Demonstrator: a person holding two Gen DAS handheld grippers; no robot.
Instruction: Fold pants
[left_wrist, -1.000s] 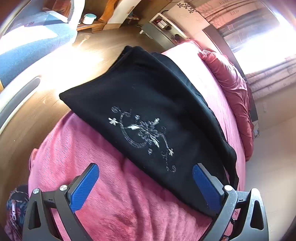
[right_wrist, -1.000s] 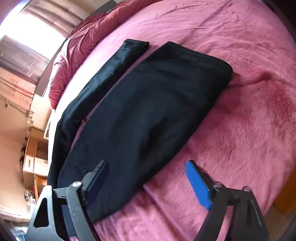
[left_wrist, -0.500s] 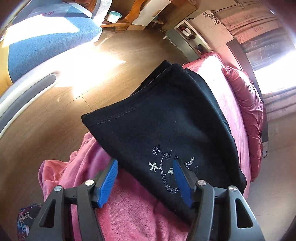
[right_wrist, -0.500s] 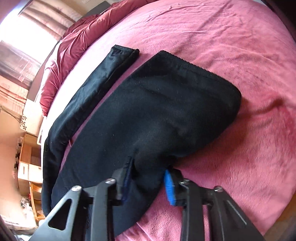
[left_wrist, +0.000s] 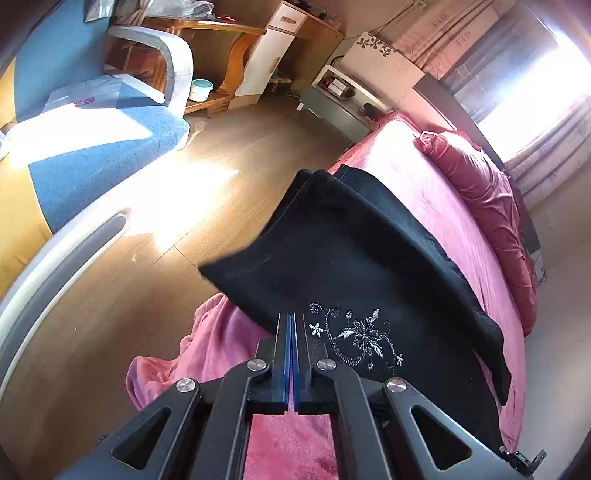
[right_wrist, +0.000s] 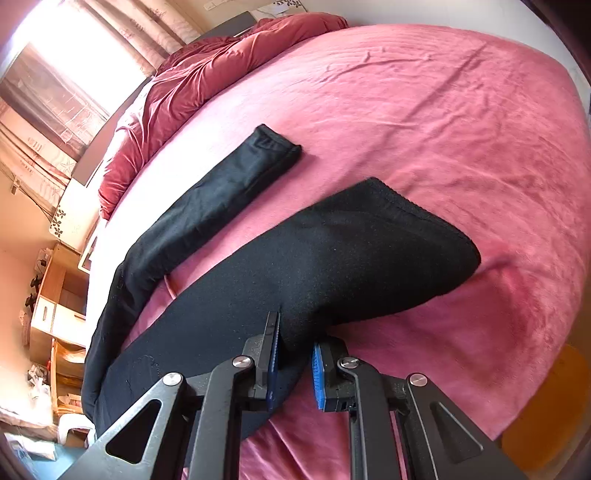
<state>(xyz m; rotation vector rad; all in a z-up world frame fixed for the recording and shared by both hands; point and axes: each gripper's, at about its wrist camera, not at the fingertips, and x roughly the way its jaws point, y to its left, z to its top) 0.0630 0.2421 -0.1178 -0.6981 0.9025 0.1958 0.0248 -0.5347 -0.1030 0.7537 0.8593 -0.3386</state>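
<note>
Black pants (right_wrist: 332, 258) are lying on the pink bed (right_wrist: 443, 110). Left gripper (left_wrist: 291, 325) has just been closing, pinching the near waistband edge; right gripper (right_wrist: 295, 339) has just been closing, clamping bunched leg fabric.

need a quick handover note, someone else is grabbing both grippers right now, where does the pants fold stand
Left gripper: jaws have just been closing and are now shut on the edge of the black pants, beside the embroidered flower.
Right gripper: jaws have just been closing, pinched on a bunch of the same fabric at the near edge.
Pants lie on the pink blanket; the wide part is raised off it at both grips, the narrow leg lies flat, stretched toward the red duvet.
Done: both edges gripped and raised.
Left: carry the held part over, lay it flat, finish the fold.
</note>
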